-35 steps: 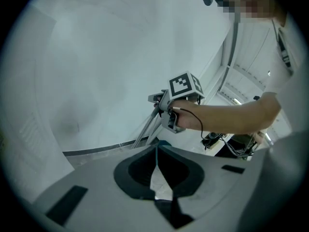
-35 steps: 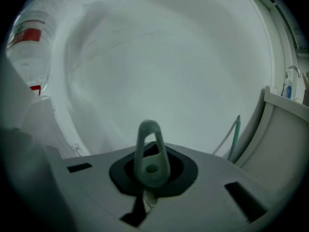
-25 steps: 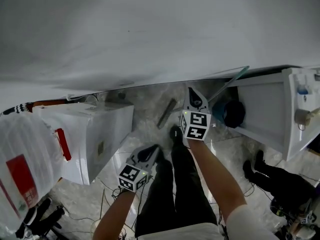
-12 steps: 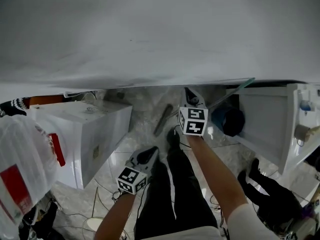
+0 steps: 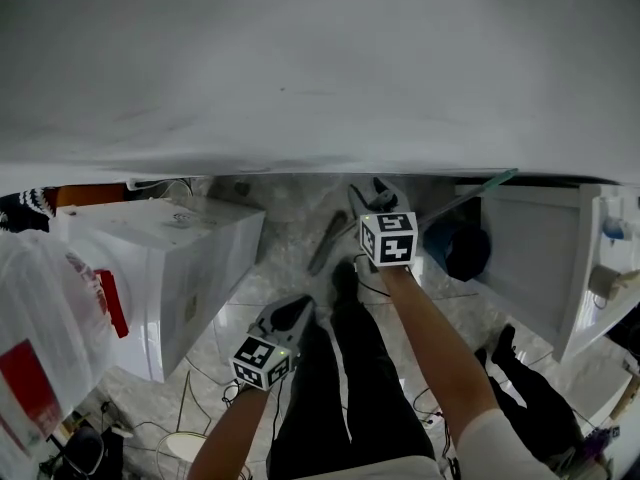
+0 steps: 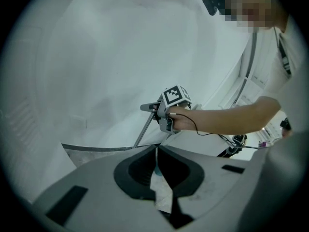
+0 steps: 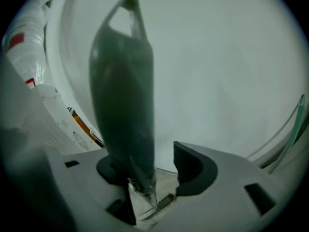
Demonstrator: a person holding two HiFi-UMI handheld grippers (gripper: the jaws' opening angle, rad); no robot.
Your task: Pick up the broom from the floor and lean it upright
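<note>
A broad white wall fills the background, with pale marbled floor below it. At far left lies a white plastic bag with a red patch, and beside it stands a white box. The left tool hangs low above the person's dark trouser leg. Its jaws are closed together with nothing between them.

Further right, the broom stands nearly upright in front of the wall, its dark green handle ending in a hanging loop at the top. In the left gripper view the handle slants down to the left from the right tool. Whether it touches the wall cannot be told.

The right tool has just been opening. Its jaws are apart, with the handle between them against one jaw and clear of the other. To the right are a dark blue round thing, a thin green strip and a white cabinet.
</note>
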